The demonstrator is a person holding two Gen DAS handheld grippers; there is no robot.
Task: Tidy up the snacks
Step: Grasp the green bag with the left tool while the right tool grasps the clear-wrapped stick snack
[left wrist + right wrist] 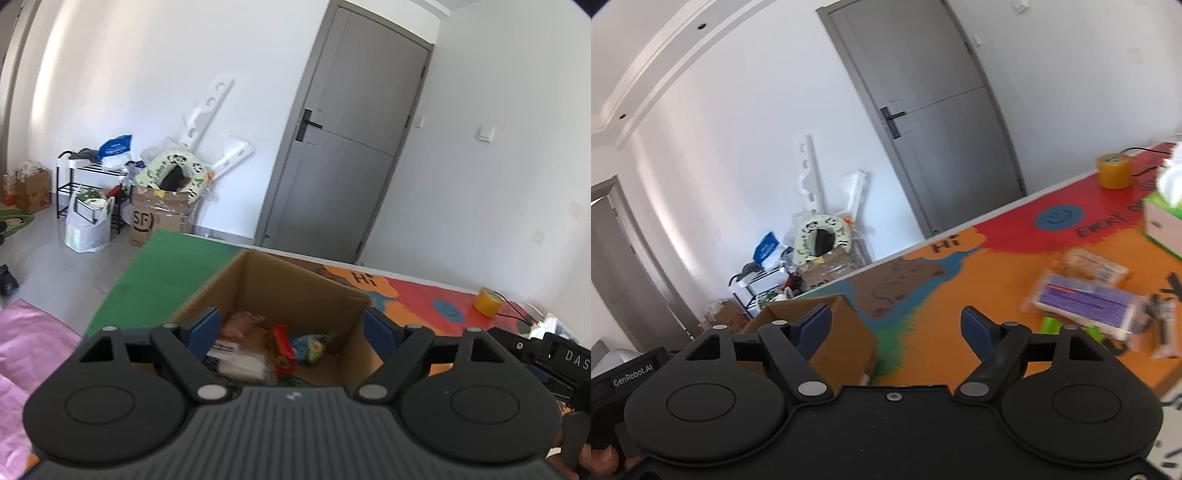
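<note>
An open cardboard box stands on the colourful table mat. Inside lie several snacks: a red packet, a green-blue packet, a brown packet and a white one. My left gripper is open and empty, hovering just above the box's near side. My right gripper is open and empty above the mat, right of the box. To its right lie a purple-labelled snack pack, a brown snack pack and a small green item.
A yellow tape roll and a green tissue box stand at the table's far right. A grey door, a floor box marked SF and a black rack are beyond. Pink cloth lies at left.
</note>
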